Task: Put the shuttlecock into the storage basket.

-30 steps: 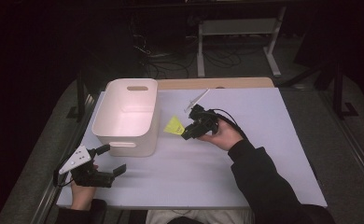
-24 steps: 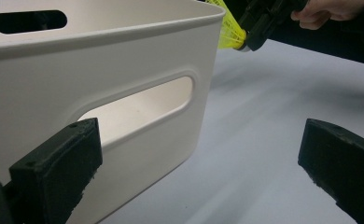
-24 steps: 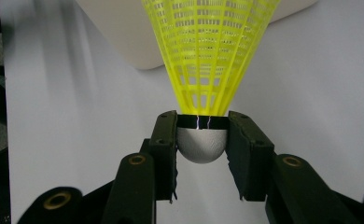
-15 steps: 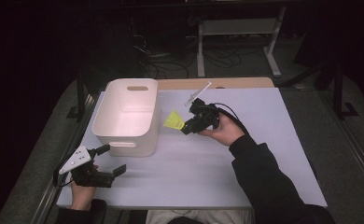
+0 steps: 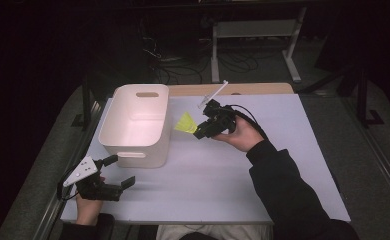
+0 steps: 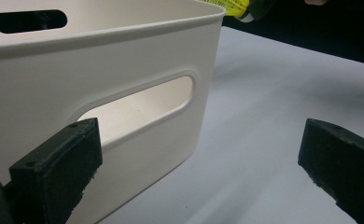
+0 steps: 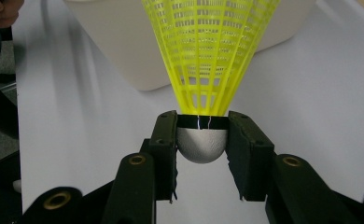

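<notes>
The right gripper (image 5: 201, 131) pinches a yellow shuttlecock (image 5: 186, 123) by its white cork. In the right gripper view the two black jaws press against either side of the rounded cork (image 7: 202, 145), and the yellow mesh skirt (image 7: 210, 51) fans out straight ahead of the gripper, away from the hand. The shuttlecock is off the worktop (image 5: 263, 165), held in the air with its skirt pointing toward the white tub (image 5: 135, 125) that stands just beyond the jaw tips. In the high view the skirt's open end sits close to the tub's near wall, just beside its rim, though whether it touches the tub cannot be told. The right hand (image 5: 243, 134) wraps the gripper body from behind, and a dark sleeve (image 5: 288, 195) runs back from it toward the bottom edge.

The left gripper (image 5: 119, 172) rests low, close to the worktop, with its jaws spread wide and nothing between them. In the left gripper view, the tub's wall with its oval handle slot (image 6: 138, 105) stands right in front of the left-hand jaw, while bare worktop lies ahead of the other jaw. The left hand (image 5: 88, 200) holds this gripper from behind, and the grey three-cornered plate (image 5: 80, 171) sits on top of it.

A thin white stick (image 5: 214, 94) lies on the worktop just behind the right gripper.
</notes>
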The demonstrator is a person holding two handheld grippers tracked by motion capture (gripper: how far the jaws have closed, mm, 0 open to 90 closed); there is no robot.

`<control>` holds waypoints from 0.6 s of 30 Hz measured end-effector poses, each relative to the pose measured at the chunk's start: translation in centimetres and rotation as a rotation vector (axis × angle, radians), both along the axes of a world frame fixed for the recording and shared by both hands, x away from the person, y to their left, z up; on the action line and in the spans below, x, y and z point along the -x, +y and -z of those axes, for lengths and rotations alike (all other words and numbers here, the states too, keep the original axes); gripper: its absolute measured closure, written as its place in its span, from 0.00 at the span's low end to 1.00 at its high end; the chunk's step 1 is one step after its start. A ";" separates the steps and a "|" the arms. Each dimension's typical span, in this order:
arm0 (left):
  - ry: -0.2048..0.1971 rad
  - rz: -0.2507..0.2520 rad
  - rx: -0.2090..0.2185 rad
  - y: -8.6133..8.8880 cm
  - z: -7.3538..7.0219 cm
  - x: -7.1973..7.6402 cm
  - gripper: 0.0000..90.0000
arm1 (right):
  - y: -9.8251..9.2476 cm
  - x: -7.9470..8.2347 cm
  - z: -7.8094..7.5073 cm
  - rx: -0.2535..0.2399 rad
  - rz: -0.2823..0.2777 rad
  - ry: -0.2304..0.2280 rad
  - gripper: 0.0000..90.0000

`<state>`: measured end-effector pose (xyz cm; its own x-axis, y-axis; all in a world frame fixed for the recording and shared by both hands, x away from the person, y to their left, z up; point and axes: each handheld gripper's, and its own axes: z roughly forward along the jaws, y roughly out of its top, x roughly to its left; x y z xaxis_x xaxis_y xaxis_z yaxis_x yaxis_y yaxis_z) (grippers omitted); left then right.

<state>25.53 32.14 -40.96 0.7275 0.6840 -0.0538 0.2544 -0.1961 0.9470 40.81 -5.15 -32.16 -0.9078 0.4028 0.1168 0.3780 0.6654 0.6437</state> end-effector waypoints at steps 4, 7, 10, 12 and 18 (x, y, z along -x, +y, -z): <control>0.000 0.001 -0.001 0.0 0.0 0.0 0.00 | 0.1 0.1 -0.6 -0.001 -0.005 -0.011 0.70; 0.000 0.001 0.000 0.0 0.0 0.0 0.00 | 0.2 0.2 -0.9 0.001 -0.006 -0.015 0.70; 0.000 0.001 -0.001 0.0 0.0 0.0 0.00 | 0.4 0.3 -1.7 -0.001 -0.006 -0.022 0.70; 0.000 0.000 0.000 0.0 0.0 0.0 0.00 | 0.6 0.4 -2.1 -0.004 -0.012 -0.032 0.70; 0.000 0.001 0.000 0.0 0.0 0.0 0.00 | 1.0 0.5 -3.0 0.001 -0.020 -0.047 0.70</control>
<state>25.54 32.14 -40.96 0.7284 0.6831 -0.0534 0.2538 -0.1966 0.9471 40.35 -4.16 -29.14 -0.9200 0.3848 0.0739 0.3344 0.6729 0.6598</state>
